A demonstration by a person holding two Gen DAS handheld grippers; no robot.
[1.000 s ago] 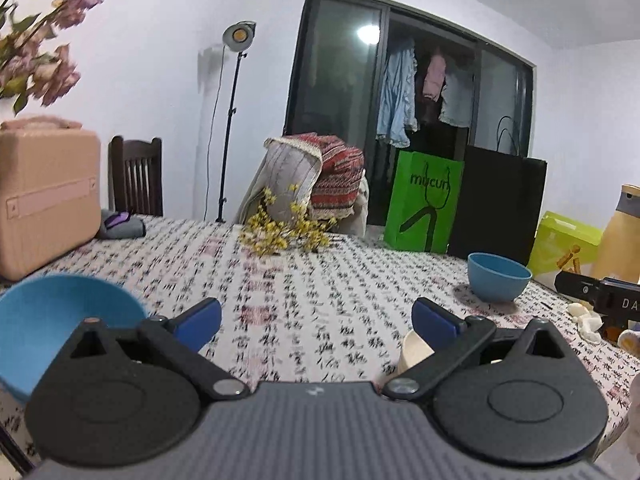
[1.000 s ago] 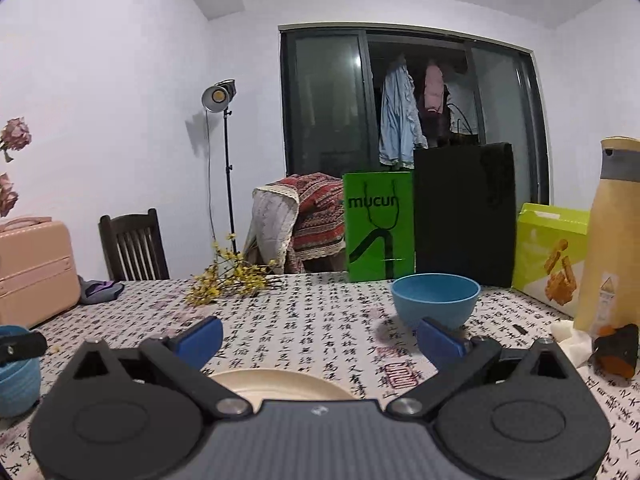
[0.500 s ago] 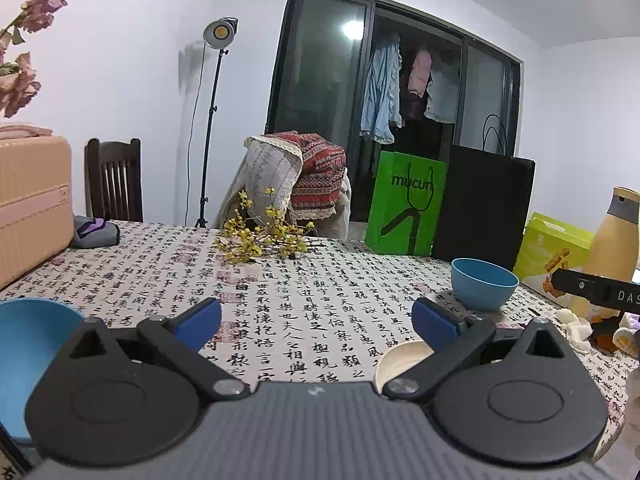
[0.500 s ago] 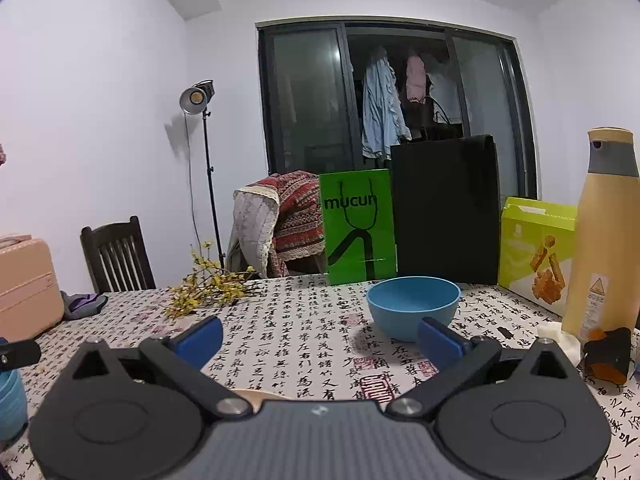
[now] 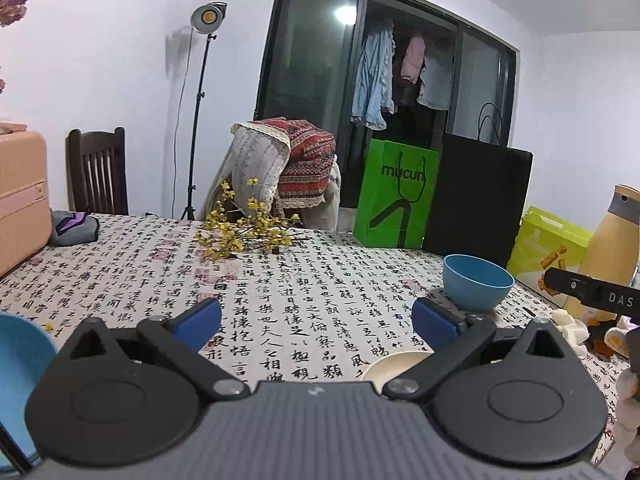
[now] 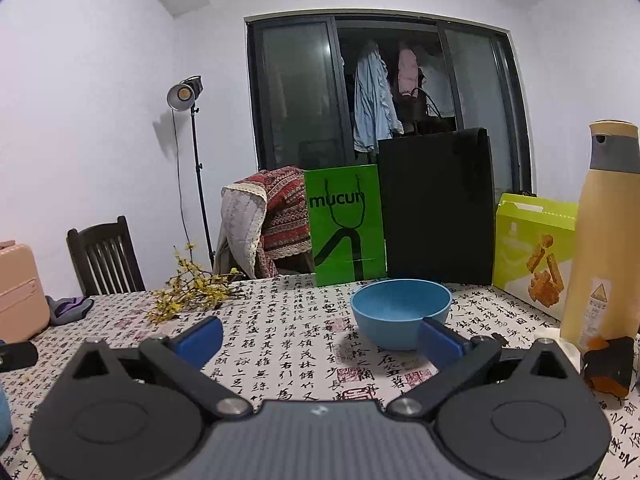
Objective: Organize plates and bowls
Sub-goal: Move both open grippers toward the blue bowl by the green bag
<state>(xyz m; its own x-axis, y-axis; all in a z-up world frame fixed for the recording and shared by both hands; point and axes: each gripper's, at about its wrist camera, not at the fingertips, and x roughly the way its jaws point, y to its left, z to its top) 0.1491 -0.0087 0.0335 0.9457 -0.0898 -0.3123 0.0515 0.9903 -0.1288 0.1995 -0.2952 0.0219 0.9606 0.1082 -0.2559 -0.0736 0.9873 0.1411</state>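
Note:
A blue bowl point(image 6: 401, 313) stands upright on the patterned tablecloth, just ahead and slightly right of my open right gripper point(image 6: 320, 340); the right fingertip overlaps its near side in the image. The same bowl point(image 5: 477, 282) shows far right in the left wrist view. My left gripper point(image 5: 316, 322) is open with nothing between its fingers. A cream plate point(image 5: 396, 366) lies under its right finger, mostly hidden. A second blue bowl point(image 5: 20, 364) sits at the left edge, partly hidden by the gripper body.
A green bag point(image 6: 344, 226), a black bag point(image 6: 436, 208) and a yellow-green box point(image 6: 532, 248) line the table's far side. A tan bottle point(image 6: 604, 236) stands right. Yellow flower sprigs point(image 5: 244, 232), a peach case point(image 5: 20, 196) and chairs lie left.
The right gripper has moved forward toward the blue bowl, and the cream plate has dropped out of its view. The left gripper's view has swung right; the left bowl slid toward the edge.

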